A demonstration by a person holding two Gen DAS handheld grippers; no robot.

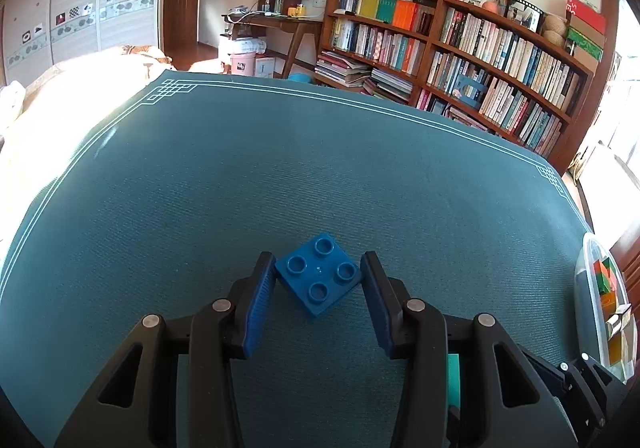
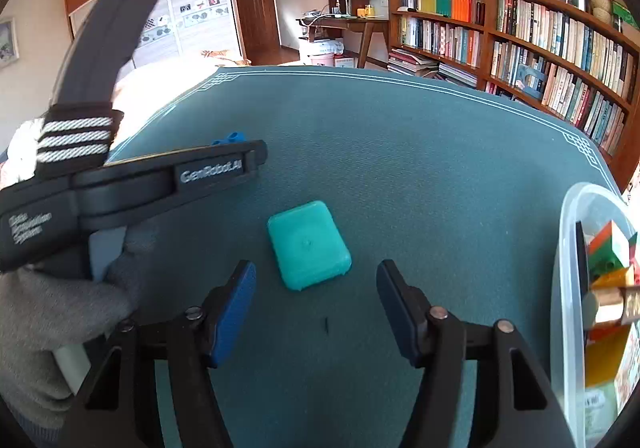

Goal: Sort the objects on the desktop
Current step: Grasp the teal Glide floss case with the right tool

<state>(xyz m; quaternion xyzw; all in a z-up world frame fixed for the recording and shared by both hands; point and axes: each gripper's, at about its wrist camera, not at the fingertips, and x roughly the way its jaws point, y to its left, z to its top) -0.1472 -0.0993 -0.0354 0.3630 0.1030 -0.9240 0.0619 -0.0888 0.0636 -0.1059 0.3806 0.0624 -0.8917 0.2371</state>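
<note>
Left wrist view: left gripper (image 1: 319, 277) clamped on the blue four-stud brick (image 1: 318, 279), pads touching two opposite corners, brick sitting skewed between them.

Right wrist view: right gripper (image 2: 316, 284) released, nothing held; the teal rounded case (image 2: 308, 245) lies on the green mat (image 2: 400, 152) just ahead of the tips, not yet between them. Clear plastic bin (image 2: 568, 232) with sorted blocks sits to its right. Looks like the pick step on both sides. Next: lift brick carefully since the corner grip may slip; right advances to straddle the case.
</note>
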